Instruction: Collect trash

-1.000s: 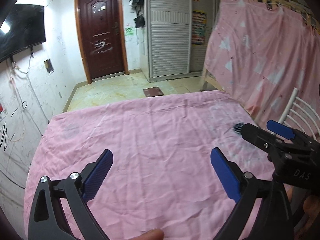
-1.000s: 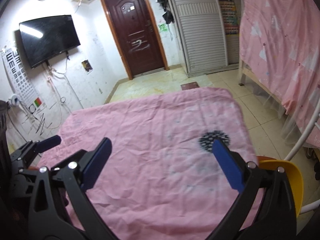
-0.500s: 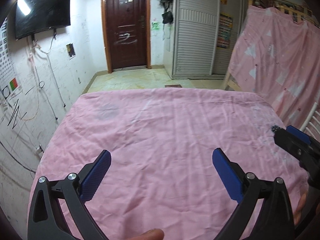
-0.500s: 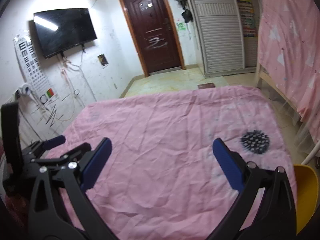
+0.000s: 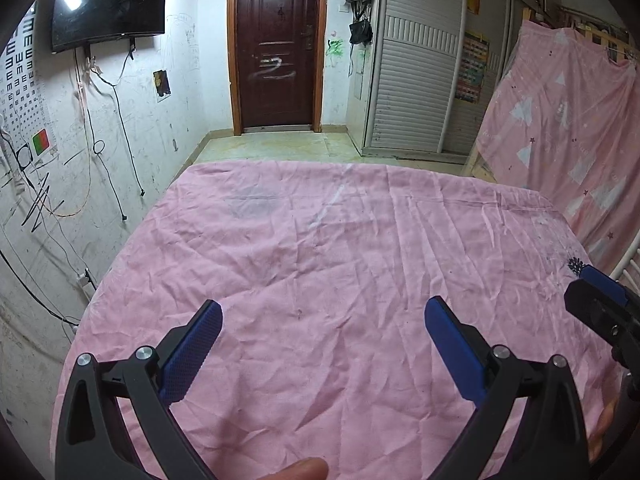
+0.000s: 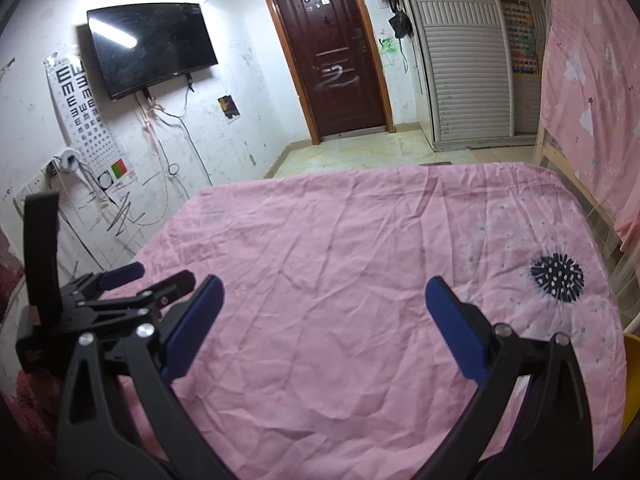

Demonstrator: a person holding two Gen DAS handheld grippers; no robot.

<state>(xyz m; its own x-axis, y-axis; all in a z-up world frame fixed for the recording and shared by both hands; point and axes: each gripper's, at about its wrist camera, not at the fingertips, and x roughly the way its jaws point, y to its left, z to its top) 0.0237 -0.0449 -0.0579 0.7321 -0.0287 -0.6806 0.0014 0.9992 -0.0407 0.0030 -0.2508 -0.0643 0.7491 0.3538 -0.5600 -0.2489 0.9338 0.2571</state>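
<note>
Both tongs, left tongs [image 5: 320, 328] and right tongs [image 6: 322, 304], gape empty over the pink-clothed worktop [image 5: 340, 248]; no trash shows, so searching seems next.

Left gripper [image 5: 322, 334] with black angular plastic arms, blue textured pads [image 5: 191, 350] on the fingers, round silver screws at the joints, right gripper [image 6: 322, 312] of matching black frame, blue pads, silver screws
</note>
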